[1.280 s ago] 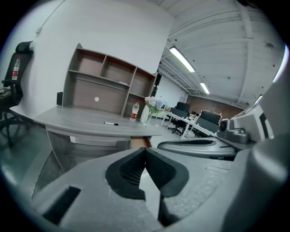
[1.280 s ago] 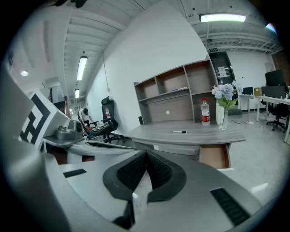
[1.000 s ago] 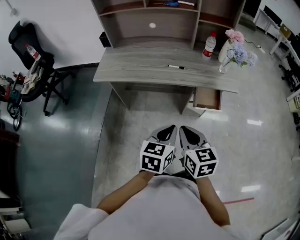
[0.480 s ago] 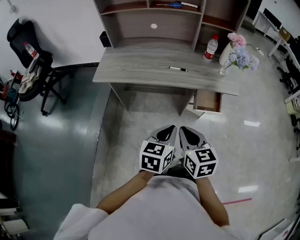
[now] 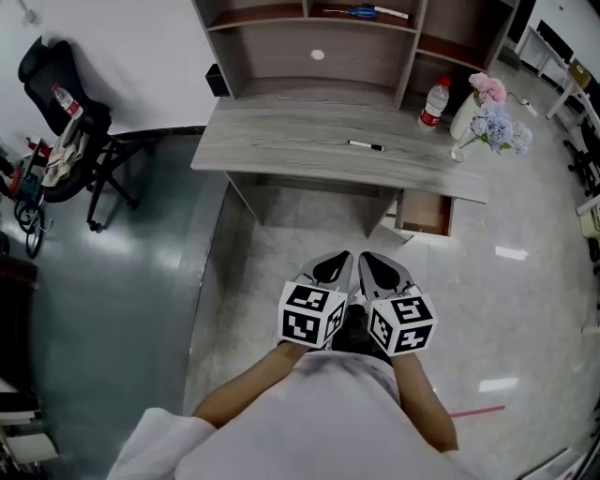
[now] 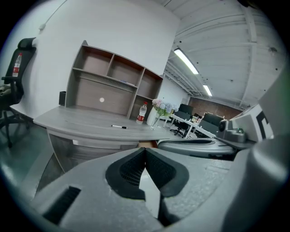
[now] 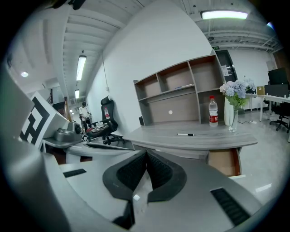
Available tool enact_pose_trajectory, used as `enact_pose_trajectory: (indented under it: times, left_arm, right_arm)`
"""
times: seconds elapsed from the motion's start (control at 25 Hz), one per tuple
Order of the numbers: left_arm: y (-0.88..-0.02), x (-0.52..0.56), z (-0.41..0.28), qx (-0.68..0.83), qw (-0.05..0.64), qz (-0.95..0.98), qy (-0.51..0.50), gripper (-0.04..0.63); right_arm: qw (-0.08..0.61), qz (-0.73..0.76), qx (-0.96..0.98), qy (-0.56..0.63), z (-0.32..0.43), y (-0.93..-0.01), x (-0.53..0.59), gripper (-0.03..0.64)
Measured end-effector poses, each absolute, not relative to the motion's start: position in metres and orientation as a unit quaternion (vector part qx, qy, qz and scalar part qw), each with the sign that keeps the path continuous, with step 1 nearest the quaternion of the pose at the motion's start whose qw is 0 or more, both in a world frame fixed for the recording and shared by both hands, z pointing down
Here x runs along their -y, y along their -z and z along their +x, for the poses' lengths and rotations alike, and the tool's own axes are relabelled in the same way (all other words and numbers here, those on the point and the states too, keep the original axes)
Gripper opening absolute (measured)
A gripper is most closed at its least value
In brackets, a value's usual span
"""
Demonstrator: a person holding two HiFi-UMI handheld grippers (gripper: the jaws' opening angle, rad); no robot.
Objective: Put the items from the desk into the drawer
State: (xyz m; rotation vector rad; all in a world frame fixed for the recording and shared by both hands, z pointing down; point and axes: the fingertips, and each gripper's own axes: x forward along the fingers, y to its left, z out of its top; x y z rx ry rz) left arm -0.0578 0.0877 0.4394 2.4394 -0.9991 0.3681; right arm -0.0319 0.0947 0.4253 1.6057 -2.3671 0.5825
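A grey wooden desk [image 5: 281, 141] stands ahead of me, with a black marker pen [image 5: 366, 145] lying on its top. A water bottle [image 5: 431, 104] with a red cap, a white vase [image 5: 466, 114] and a glass of flowers [image 5: 497, 127] stand at the desk's right end. Under that end a drawer [image 5: 424, 213] is pulled open. My left gripper [image 5: 339, 262] and right gripper [image 5: 369, 262] are held side by side near my body, well short of the desk, both shut and empty. The marker [image 7: 186, 134] and the drawer [image 7: 224, 161] also show in the right gripper view.
A shelf unit [image 5: 319, 47] rises at the back of the desk, with scissors [image 5: 361, 11] on an upper shelf. A black office chair [image 5: 66, 122] draped with things stands at the left. White desks and chairs [image 5: 572, 84] line the right side. Polished floor [image 5: 281, 244] lies between me and the desk.
The desk and drawer have shifted slightly down and right in the head view as my head moved. Both grippers keep the same place, shut.
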Motion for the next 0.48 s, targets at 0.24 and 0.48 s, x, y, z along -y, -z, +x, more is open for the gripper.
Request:
enact_pose_trajectory:
  times: [0.24, 0.48]
  left_arm:
    - [-0.437, -0.057, -0.051, 0.369, 0.235, 0.889, -0.136, 0.003]
    - [-0.437, -0.023, -0.034, 0.369, 0.238, 0.887, -0.142, 0.003]
  right_arm:
    - [0.108, 0.542, 0.81, -0.196, -0.026, -0.422, -0.064, 0.002]
    - [0.109, 0.54, 0.81, -0.202, -0.009, -0.423, -0.029, 0.002]
